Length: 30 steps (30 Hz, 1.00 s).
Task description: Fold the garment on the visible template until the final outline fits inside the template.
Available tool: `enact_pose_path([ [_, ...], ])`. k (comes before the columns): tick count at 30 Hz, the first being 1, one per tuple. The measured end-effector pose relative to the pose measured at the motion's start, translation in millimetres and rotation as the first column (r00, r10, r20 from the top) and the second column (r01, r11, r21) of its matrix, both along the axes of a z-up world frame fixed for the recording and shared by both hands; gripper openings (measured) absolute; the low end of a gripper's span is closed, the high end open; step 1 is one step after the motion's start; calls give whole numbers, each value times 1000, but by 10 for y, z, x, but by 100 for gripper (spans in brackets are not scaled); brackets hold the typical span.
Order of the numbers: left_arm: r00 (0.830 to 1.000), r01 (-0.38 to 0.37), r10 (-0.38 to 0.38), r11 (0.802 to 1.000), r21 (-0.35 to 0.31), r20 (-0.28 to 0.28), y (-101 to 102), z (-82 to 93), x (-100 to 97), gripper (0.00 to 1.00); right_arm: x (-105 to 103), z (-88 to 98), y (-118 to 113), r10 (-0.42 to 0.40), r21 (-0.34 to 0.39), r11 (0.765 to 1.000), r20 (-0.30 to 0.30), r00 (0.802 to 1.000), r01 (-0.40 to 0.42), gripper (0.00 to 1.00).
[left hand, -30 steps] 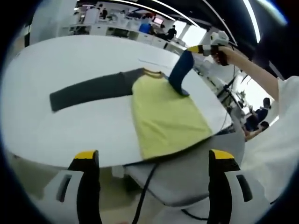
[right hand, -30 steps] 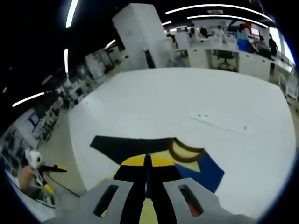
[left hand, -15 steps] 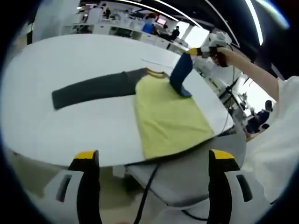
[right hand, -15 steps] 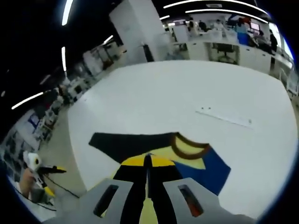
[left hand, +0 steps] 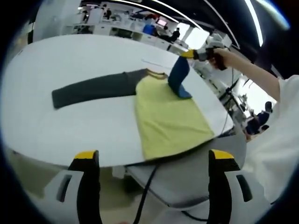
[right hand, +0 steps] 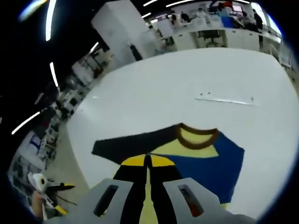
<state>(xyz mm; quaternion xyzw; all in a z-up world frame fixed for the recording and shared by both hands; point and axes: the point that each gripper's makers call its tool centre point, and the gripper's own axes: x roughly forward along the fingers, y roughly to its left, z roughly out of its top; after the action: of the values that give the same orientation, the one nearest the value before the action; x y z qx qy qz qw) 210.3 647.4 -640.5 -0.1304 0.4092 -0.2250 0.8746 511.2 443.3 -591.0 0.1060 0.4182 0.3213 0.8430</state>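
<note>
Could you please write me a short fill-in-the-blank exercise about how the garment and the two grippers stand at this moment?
1. The garment's body is ____ in colour.
2. The right gripper holds up the ____ sleeve of the garment.
3. The dark grey sleeve lies flat on the white ____.
4. The left gripper, back from the table's edge, has its jaws ____.

Missing words: yellow; blue; table; open
</note>
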Motion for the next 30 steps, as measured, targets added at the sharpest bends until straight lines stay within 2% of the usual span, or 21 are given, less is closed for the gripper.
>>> enact_pose_path([
  [5,1000,-4,4,1000,-5,1,16,-14,-5,94,-67,-89,114,-92,75,993,-55,994,96,2],
  [12,1000,-10,10,1000,-11,4,47,-46,10,94,-150,-160,288,-141,120,981,-96,985,152,2],
  [23,1000,-14,14,1000,-17,5,68,-72,27,94,-171,-254,452,-172,127,974,-121,978,187,2],
  [30,1000,-8,8,1000,-10,11,70,-68,72,94,-123,-338,505,-250,166,946,-170,953,278,2],
])
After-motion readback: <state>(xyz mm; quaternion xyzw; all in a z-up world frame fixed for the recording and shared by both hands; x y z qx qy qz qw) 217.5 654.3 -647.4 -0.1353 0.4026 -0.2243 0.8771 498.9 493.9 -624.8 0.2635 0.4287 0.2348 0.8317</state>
